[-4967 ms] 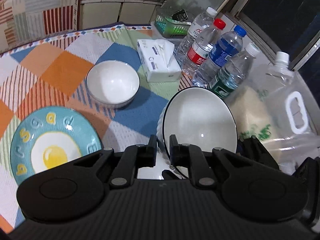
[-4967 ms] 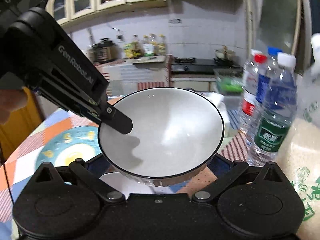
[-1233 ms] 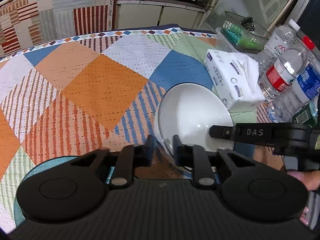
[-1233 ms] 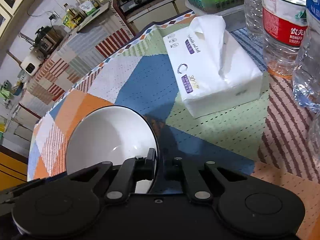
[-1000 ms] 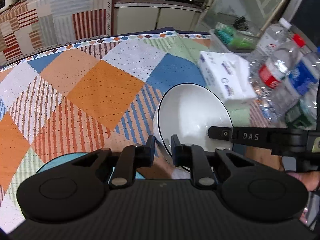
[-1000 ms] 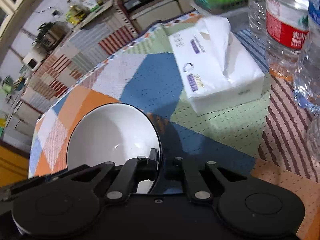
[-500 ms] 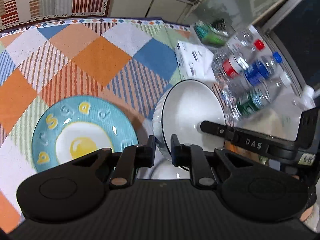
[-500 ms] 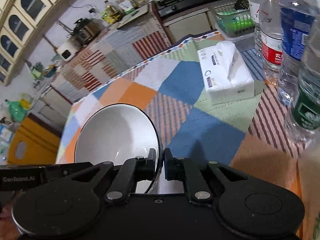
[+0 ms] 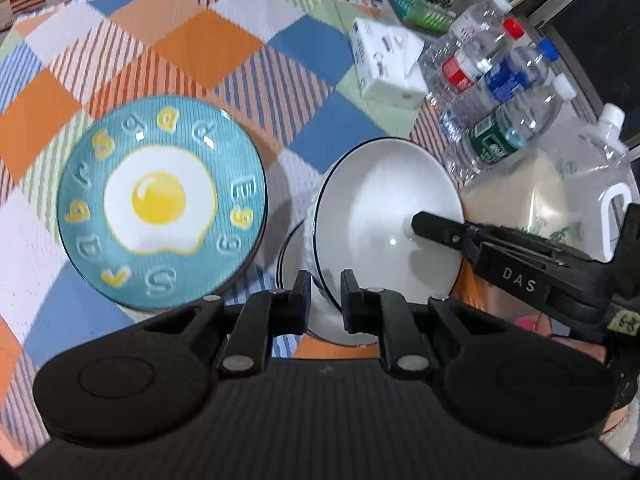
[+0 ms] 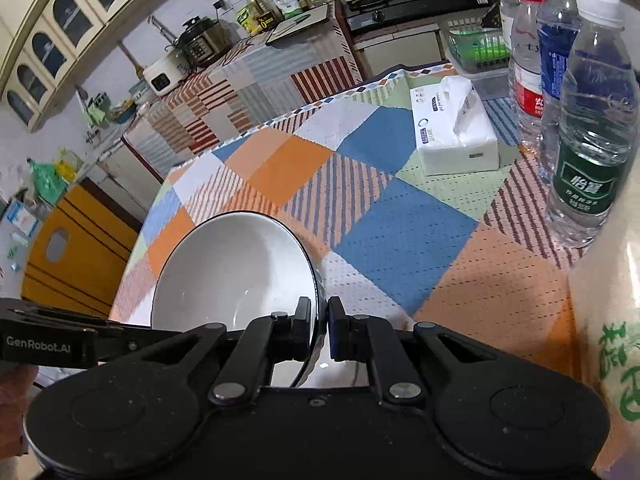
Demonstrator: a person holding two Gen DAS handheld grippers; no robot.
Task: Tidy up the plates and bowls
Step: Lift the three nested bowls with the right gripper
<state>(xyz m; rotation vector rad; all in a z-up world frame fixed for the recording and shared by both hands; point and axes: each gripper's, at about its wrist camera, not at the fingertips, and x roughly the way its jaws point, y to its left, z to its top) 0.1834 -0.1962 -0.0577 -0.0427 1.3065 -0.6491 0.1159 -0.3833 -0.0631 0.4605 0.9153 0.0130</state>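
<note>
**Bowl gripped on both sides above the table**

The left gripper [image 9: 325, 296] and right gripper [image 10: 319, 330] each clench the rim of the white bowl [image 9: 384, 224], at opposite sides. It hangs tilted over another white dish [image 9: 290, 264], beside the egg plate [image 9: 160, 200] on the checked table [image 9: 120, 40]. Bottles [image 9: 504, 120] stand nearby.

Checkered tablecloth [image 10: 400, 240] covers the tabletop. Tissue box [image 10: 456, 136] sits toward the far right edge, four water bottles [image 10: 588, 128] lined up just beside it, and a big rice bag [image 9: 532, 200] at the near right.
</note>
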